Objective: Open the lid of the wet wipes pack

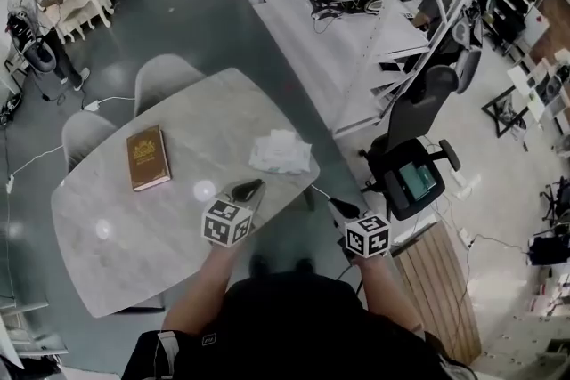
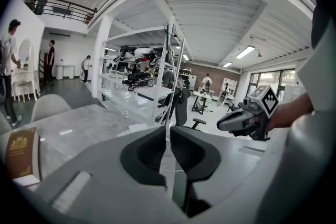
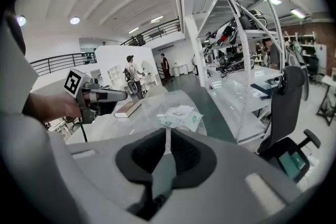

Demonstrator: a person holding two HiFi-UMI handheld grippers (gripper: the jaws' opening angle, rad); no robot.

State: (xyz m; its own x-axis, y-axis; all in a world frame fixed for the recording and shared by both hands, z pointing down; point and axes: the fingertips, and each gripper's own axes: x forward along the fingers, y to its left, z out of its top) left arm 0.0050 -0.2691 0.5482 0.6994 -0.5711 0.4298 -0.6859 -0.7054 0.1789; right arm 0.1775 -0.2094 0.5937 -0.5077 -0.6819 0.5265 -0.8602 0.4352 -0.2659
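Note:
The wet wipes pack point(image 1: 280, 152) is a white, crumpled soft pack lying flat near the right edge of the marble table point(image 1: 134, 245); its lid looks down. It also shows in the right gripper view, pack point(image 3: 181, 115), just beyond the jaws. My left gripper point(image 1: 252, 186) hovers over the table's near edge, a short way in front of the pack, shut with nothing held point(image 2: 167, 136). My right gripper point(image 1: 338, 205) hangs off the table's right side, apart from the pack, its jaws together and empty point(image 3: 168, 136).
A brown book point(image 1: 147, 157) lies on the table's left part. Two grey chairs point(image 1: 165, 76) stand at the far side. A black office chair point(image 1: 419, 156) and white shelving point(image 1: 392, 31) are to the right, with a wooden bench point(image 1: 441, 280) nearer. A person point(image 1: 31, 4) stands far left.

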